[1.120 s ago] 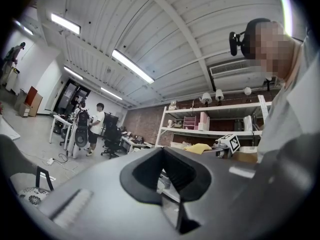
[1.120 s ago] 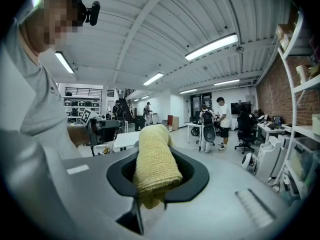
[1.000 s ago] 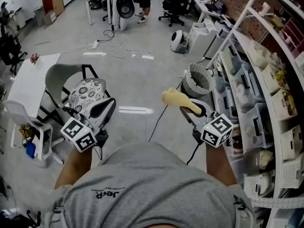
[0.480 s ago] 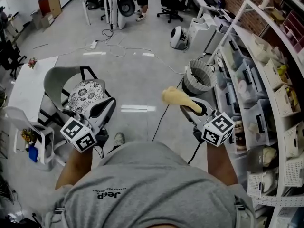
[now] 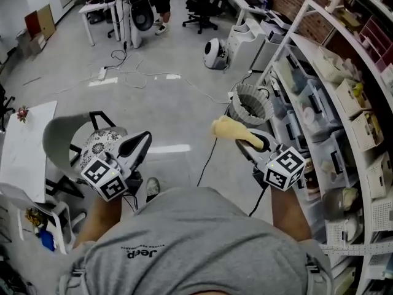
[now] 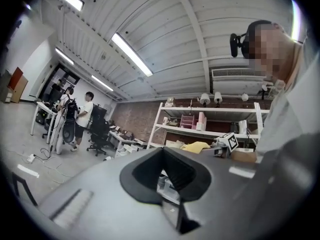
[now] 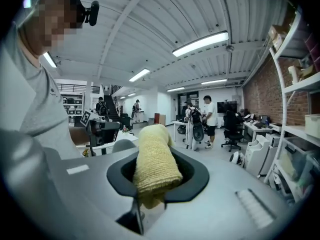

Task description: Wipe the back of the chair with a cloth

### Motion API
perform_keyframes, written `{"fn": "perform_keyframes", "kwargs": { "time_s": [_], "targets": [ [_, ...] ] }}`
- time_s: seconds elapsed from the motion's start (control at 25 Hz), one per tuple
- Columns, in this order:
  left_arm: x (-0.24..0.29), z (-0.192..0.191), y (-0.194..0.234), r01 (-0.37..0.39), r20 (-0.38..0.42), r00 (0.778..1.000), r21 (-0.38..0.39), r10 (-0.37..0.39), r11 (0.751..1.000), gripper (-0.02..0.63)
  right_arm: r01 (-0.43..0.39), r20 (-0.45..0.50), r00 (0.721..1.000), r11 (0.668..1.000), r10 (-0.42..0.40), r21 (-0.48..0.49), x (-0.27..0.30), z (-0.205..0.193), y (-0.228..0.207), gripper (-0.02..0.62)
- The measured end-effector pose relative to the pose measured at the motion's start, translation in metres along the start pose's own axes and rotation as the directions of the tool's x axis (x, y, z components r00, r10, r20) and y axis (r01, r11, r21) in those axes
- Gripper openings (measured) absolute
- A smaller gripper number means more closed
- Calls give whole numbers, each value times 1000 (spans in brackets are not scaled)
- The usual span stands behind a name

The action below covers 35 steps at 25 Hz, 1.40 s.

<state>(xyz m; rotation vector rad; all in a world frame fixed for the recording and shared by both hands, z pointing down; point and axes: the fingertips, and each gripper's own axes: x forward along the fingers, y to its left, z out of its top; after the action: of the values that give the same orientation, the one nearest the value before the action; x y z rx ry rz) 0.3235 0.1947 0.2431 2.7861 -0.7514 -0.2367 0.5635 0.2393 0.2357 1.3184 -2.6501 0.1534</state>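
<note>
Right gripper [image 5: 249,143] clamped on yellow cloth [image 5: 231,129], cloth jutting past tips. Left gripper [image 5: 142,139] jaws together, empty, at chair's [image 5: 58,140] right edge. Open floor [image 5: 178,109] ahead; shelves [image 5: 319,103] close on right.

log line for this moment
left gripper: shut, empty | right gripper: shut on cloth | chair: cloth not touching it

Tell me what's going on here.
A person stands holding a gripper in each hand. The right gripper is shut on a rolled yellow cloth. The left gripper holds nothing. The grey chair sits to the person's left, and the cloth is not yet on its back.
</note>
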Motion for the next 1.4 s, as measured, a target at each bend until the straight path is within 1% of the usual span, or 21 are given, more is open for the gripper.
{"fn": "perform_keyframes", "kwargs": {
  "time_s": [0.16,0.36,0.48,0.64,0.84,1.0,1.16,1.28,1.4],
  "targets": [
    [19,36,84,39,8,999,9,-39,999,37,40,28,999,999,-40,11,76,32,-16,71],
    [33,79,182,65,2,998,51,-65,997,37,39,62,997,998,-41,47,176,65,-29,71],
    [34,91,231,57,2,998,61,-57,997,37,40,62,997,997,-45,68,223,70,-37,71],
    [36,96,283,44,-3,999,41,-44,998,37,38,39,998,996,-42,86,272,71,-52,71],
    [43,95,327,11,-12,1000,7,-11,1000,37,22,9,1000,995,-23,95,317,76,-73,71],
    [52,87,347,-11,-24,1000,-10,11,1000,37,-4,-9,1000,995,5,101,342,72,-87,71],
    [76,79,354,-49,-39,998,-14,48,999,37,-52,-5,999,993,53,106,351,66,-115,71],
    [104,74,350,-88,-49,995,12,89,996,37,-96,16,995,989,95,116,349,59,-150,71],
    [136,73,347,-151,-51,987,43,153,988,37,-149,30,989,984,147,101,348,54,-190,71]
  ]
}}
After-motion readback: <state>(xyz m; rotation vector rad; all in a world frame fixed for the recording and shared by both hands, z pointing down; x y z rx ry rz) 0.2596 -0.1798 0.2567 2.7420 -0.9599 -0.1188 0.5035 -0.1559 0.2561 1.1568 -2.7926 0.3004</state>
